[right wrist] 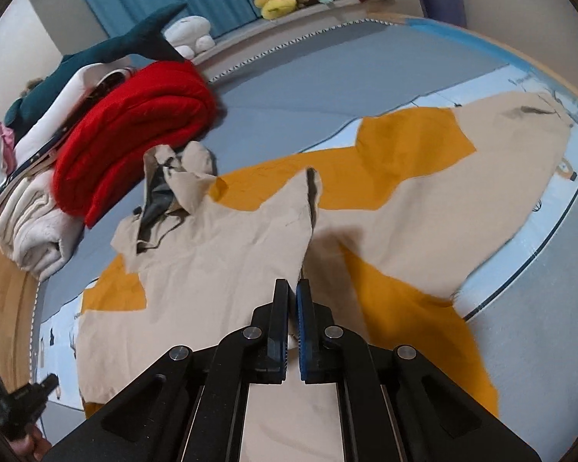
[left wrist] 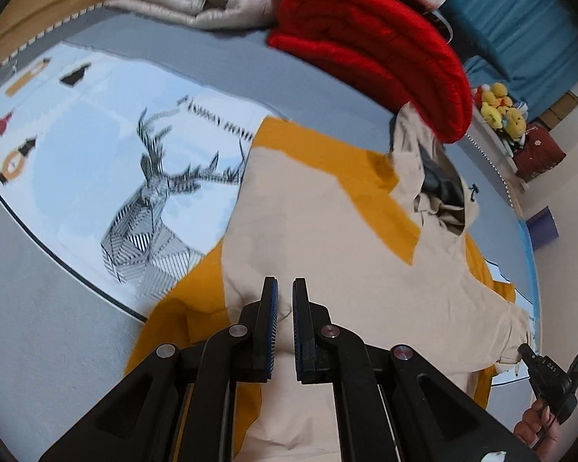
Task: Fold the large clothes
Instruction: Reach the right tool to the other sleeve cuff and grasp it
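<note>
Jacket (left wrist: 327,231): big, beige with orange patches, spread on the bed (left wrist: 38,327), over a pale blue sheet with a deer print (left wrist: 150,208).
Place in left view: fills the middle and lower right, hood (left wrist: 435,192) at the upper right beside the red blanket (left wrist: 385,50).
Place in right view: jacket (right wrist: 219,261) runs from the hood at middle left to the far hem at upper right; one flap lifted into a ridge in the middle.
Long axis: hood to hem, slanting from middle left to upper right in the right view.
Left claw (left wrist: 285,288): low over the beige cloth, jaws nearly together with a thin gap; cloth seems bunched between the pads, so likely pinching the jacket.
Right claw (right wrist: 293,288): jaws pressed almost tight, with the raised beige edge running straight up from the tips; looks like pinching that edge.
Nearer claw: both right at the near side of the jacket, hood well away from each.
Coming move, a guess: carry the pinched near side across toward the far side.
</note>
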The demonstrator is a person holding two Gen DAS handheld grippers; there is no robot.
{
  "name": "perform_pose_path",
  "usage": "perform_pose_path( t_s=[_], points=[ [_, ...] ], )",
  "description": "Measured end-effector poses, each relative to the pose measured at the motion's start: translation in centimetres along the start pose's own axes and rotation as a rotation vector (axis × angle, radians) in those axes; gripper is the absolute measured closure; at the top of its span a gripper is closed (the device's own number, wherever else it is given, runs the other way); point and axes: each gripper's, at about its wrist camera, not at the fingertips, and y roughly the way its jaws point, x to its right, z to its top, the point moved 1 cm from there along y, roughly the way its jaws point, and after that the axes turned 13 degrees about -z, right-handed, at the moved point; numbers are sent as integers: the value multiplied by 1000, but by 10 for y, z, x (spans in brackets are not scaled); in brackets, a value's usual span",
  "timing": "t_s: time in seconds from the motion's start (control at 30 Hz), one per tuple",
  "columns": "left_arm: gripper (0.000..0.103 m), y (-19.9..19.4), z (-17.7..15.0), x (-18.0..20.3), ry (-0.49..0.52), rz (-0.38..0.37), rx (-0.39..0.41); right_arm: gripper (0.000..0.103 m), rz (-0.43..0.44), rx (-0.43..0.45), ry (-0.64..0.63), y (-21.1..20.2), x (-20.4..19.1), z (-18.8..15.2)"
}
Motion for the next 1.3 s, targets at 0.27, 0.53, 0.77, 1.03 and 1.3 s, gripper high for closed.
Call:
perform_pose_path(
  t_s=[0.27, 0.53, 0.77, 1.03, 1.3],
  points=[
    [93, 30, -14, -4, 10, 43, -113, 99, -33, 27, -30, 11, 11, 11],
    [91, 30, -14, -4, 58, 157, -100, 91, -150, -15, 48, 29, 44, 16],
    [90, 55, -24, -10, 28, 122, -183, 84, 8, -167, 39, 64, 34, -4],
    [90, 51, -26, -17, -4, 185, -207, 76, -98, -301, 3, 101, 44, -30],
    [90, 33, -30, 20, 131, 166, -156, 76, -151, -125, 57, 58, 51, 1]
  ],
)
